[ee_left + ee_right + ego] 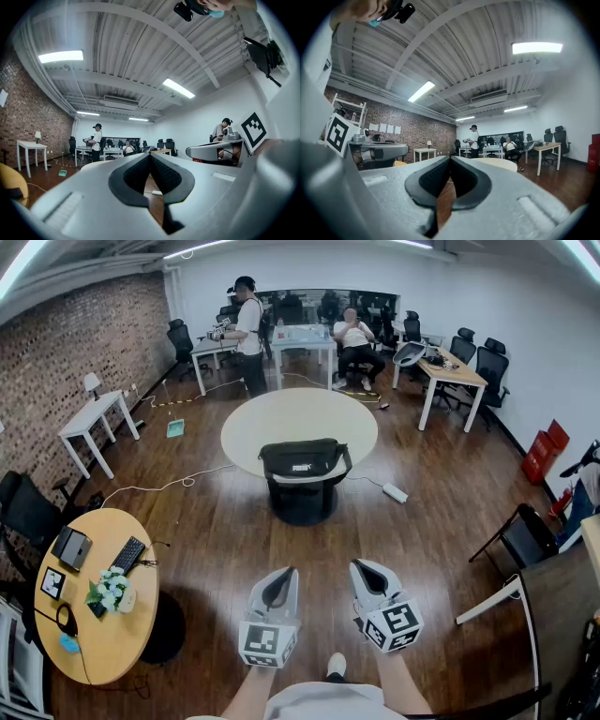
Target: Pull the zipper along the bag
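The black bag (302,459) lies on the near side of a round cream table (253,427) in the middle of the room, its straps hanging over the edge. Both grippers hover over the wood floor well short of the table, side by side and pointing toward it. My left gripper (281,573) is shut with nothing in it; its pads meet at the tip (150,157). My right gripper (364,566) is likewise shut and empty (450,159). Neither gripper view shows the bag; the right gripper view shows only the table's edge (497,162).
A round wooden table (94,615) with a keyboard and flowers stands at near left. A black chair (525,535) is at right and a power strip (395,492) lies on the floor. White desks, office chairs, a standing person (248,329) and a seated person (354,343) are at the back.
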A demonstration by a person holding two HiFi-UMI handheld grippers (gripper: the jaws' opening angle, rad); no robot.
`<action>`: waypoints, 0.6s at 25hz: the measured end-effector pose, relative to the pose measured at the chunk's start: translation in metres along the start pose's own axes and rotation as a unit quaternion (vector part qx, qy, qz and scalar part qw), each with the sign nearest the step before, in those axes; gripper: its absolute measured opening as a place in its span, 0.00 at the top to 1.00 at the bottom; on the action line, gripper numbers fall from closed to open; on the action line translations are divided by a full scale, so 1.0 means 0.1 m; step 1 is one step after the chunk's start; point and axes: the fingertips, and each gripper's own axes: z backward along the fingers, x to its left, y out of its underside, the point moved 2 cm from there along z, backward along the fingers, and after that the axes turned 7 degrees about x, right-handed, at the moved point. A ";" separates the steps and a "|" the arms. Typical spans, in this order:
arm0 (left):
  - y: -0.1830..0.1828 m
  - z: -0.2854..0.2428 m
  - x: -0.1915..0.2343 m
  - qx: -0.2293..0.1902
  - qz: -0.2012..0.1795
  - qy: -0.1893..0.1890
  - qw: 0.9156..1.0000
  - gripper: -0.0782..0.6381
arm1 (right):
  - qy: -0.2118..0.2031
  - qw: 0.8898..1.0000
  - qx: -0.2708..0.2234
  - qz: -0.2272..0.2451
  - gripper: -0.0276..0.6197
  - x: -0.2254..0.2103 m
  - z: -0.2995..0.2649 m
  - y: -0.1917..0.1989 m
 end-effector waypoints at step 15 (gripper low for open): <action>0.29 -2.12 0.28 0.046 0.003 0.000 0.999 0.87 | 0.009 0.998 0.050 -0.038 0.97 -1.72 -1.23 0.31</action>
